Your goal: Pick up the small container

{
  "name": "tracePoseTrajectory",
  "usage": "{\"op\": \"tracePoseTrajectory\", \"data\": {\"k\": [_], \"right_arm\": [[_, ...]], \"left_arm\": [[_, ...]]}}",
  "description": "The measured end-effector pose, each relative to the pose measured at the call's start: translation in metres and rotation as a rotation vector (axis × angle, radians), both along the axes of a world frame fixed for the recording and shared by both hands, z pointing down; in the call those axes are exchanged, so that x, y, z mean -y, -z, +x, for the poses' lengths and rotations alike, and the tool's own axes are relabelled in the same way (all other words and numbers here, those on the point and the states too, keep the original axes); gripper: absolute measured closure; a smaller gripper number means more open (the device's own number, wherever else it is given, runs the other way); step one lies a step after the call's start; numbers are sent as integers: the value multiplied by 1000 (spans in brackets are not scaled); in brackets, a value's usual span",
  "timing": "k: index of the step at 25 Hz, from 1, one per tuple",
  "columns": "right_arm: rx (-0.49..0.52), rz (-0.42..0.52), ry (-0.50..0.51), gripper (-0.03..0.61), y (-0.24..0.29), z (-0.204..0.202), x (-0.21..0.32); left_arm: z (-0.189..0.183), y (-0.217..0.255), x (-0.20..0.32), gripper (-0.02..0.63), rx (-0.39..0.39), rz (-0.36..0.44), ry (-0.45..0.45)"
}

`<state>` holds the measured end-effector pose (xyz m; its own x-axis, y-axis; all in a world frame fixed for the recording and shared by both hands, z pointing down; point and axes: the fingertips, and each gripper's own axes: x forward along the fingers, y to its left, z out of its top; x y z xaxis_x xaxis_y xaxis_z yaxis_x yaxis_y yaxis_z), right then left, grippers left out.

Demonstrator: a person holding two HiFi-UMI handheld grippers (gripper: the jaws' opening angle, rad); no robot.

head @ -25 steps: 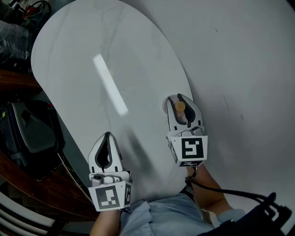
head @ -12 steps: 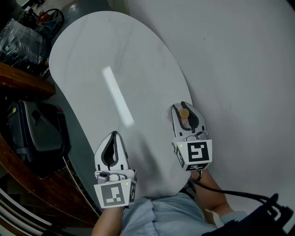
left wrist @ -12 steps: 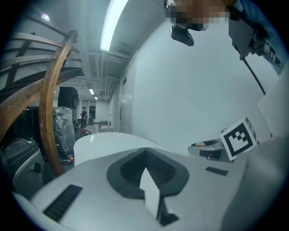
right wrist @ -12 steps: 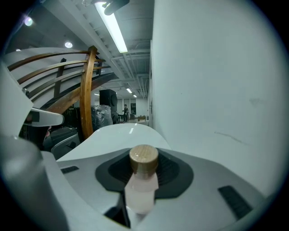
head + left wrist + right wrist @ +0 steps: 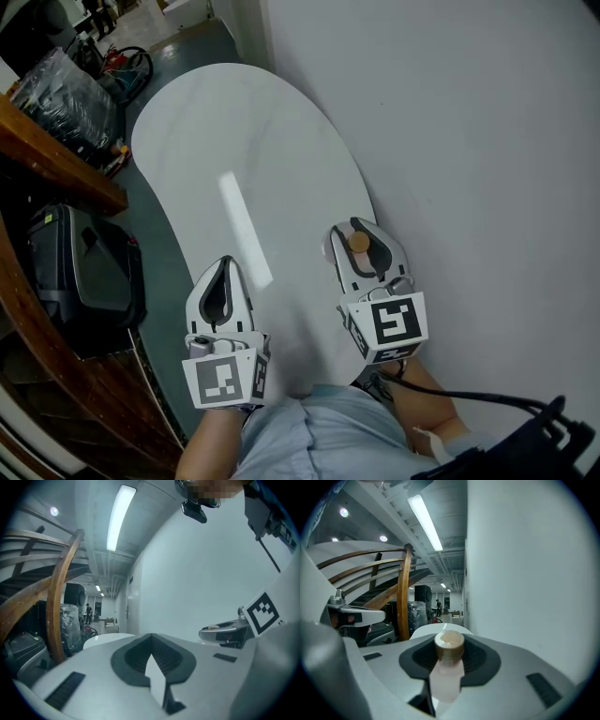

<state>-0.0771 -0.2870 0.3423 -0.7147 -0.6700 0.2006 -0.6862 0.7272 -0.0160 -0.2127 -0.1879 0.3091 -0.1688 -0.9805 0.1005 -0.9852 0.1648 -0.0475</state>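
Observation:
The small container (image 5: 359, 242) is a pale, translucent vial with a round cork top. It stands upright between the jaws of my right gripper (image 5: 360, 231), which is shut on its body. In the right gripper view the cork (image 5: 449, 644) rises above the dark pads and the pale body (image 5: 446, 681) sits pinched below it. The held vial hangs over the white oval table (image 5: 244, 141), near its right edge by the wall. My left gripper (image 5: 222, 274) hovers over the table's near left part, jaws shut with nothing in them. Its pads (image 5: 140, 657) meet empty.
A plain white wall (image 5: 469, 141) runs close along the table's right side. Left of the table, on the floor, lies a black case (image 5: 84, 281) beside a curved wooden rail (image 5: 56, 150). Plastic-wrapped goods (image 5: 70, 94) stand at the far left.
The head view has swung, so more of the table's far end and the room now show. Both grippers keep their stance, and the right one still holds the vial.

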Motion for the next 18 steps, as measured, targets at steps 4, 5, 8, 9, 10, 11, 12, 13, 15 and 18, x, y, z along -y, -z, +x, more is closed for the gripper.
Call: {"op": "tracePoseTrajectory", "data": {"k": [4,5,8,9,10,11,12,13,15,18], "right_arm": [[17,41,57,469,24,-3,-17],[23,54,75,469,29,-6,-21],[34,82,118,469,40,-17,-33],[34,87,130,469,42,-21,-38],[33,90,142,469,43,-25,-41],[31,93,153,469,44,-29,-45],[28,96,165,469,45,-32,-49],[27,98,177,469,45,-36,-52],[30,98,200,469,46,-44,-58],[39,94,218,469,49,-53,-64]], "left_arm": [[13,19,-7,615,30,40,-3],[15,22,-9,615,25,49,4],[14,31,-18,615,63,75,13],[13,33,-21,615,78,81,17],[11,35,-25,615,86,85,22],[10,36,-28,615,88,87,28],[9,37,-31,615,88,86,33],[8,38,-33,615,84,82,39],[6,42,-37,615,59,90,57],[1,43,-42,615,36,104,79]]}}
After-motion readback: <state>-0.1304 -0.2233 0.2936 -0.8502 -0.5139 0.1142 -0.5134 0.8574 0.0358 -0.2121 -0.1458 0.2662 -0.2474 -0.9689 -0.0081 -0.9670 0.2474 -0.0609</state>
